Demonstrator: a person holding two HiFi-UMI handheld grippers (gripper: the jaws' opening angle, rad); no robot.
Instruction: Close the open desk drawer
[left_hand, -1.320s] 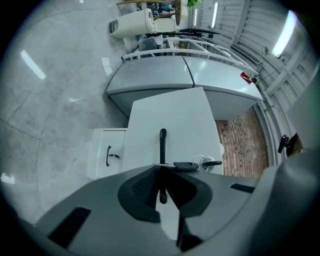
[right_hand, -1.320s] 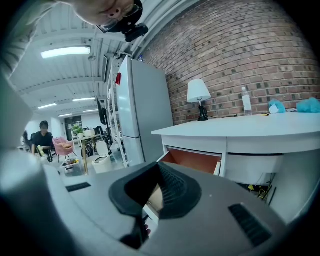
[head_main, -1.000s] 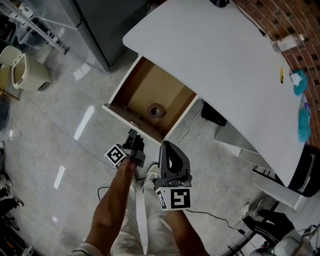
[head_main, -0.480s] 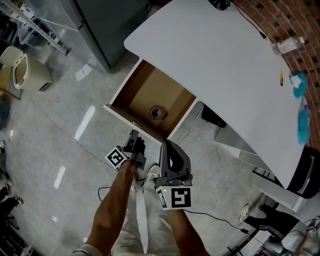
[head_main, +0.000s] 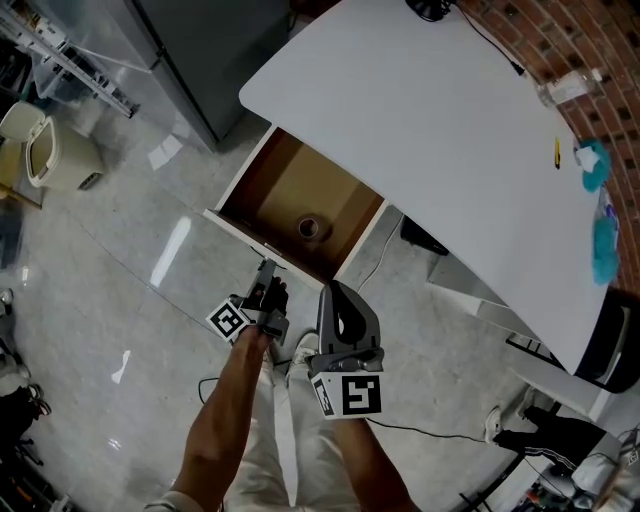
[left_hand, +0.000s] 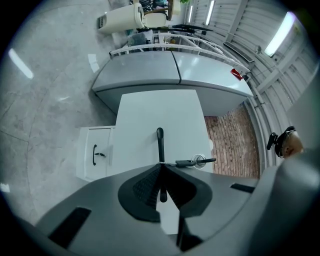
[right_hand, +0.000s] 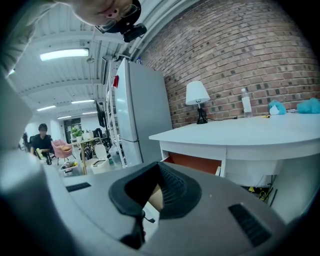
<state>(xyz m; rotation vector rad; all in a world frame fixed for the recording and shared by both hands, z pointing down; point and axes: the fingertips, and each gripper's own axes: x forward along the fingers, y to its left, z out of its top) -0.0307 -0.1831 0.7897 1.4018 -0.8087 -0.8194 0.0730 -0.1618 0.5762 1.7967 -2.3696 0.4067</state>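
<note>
Head view: drawer open; left tool grips front-edge handle.

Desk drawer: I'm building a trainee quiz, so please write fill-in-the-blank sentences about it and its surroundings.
The drawer under the white desk stands ___.
Inside it lies a roll of ___.
The wall behind the desk is built of ___.
Missing words: open; tape; brick.
</note>
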